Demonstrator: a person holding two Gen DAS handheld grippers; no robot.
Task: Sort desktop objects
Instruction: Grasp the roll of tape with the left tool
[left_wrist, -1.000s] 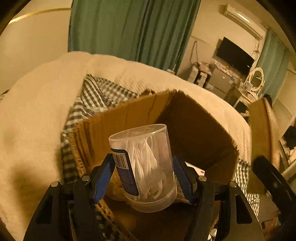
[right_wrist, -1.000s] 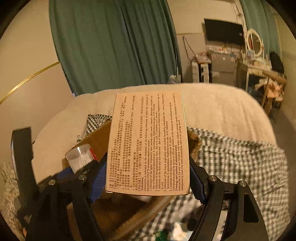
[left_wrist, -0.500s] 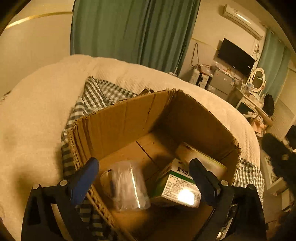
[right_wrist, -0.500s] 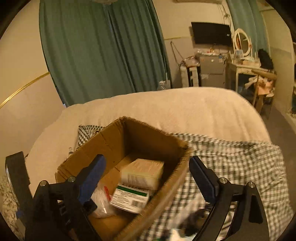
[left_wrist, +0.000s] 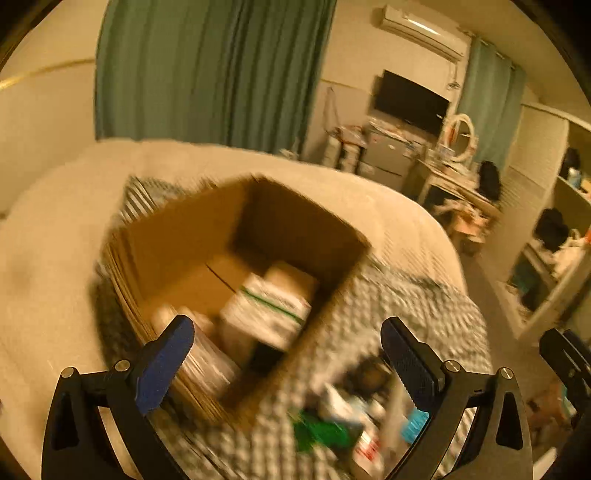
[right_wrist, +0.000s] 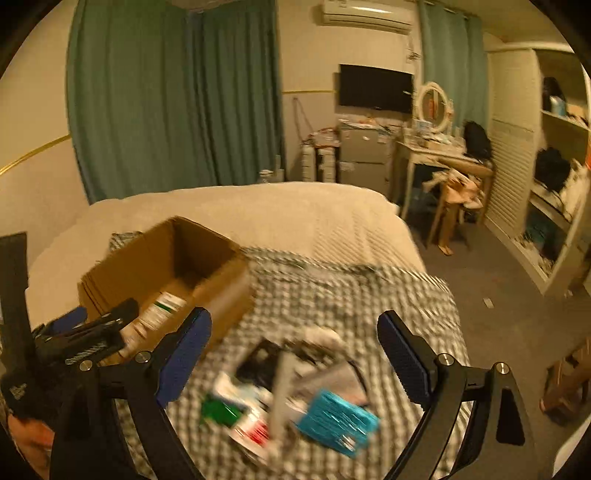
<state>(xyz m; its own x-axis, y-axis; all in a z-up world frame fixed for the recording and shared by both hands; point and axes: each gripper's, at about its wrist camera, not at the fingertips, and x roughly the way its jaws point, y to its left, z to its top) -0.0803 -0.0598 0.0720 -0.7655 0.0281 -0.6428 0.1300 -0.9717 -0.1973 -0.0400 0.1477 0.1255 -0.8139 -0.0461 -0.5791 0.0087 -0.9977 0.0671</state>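
Both grippers — left (left_wrist: 286, 354), right (right_wrist: 293, 349) — fingers wide, empty, above checked cloth (right_wrist: 369, 295) beside cardboard box (right_wrist: 207, 254) on bed.

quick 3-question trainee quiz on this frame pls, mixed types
1. True or false: the left gripper is shut on a clear tub.
2. The teal packet lies: A) in the cardboard box; B) on the checked cloth; C) on the floor.
3. Fill in: the right gripper is ____.

Key: 1 false, it is open and empty. 2 B. 3 open.
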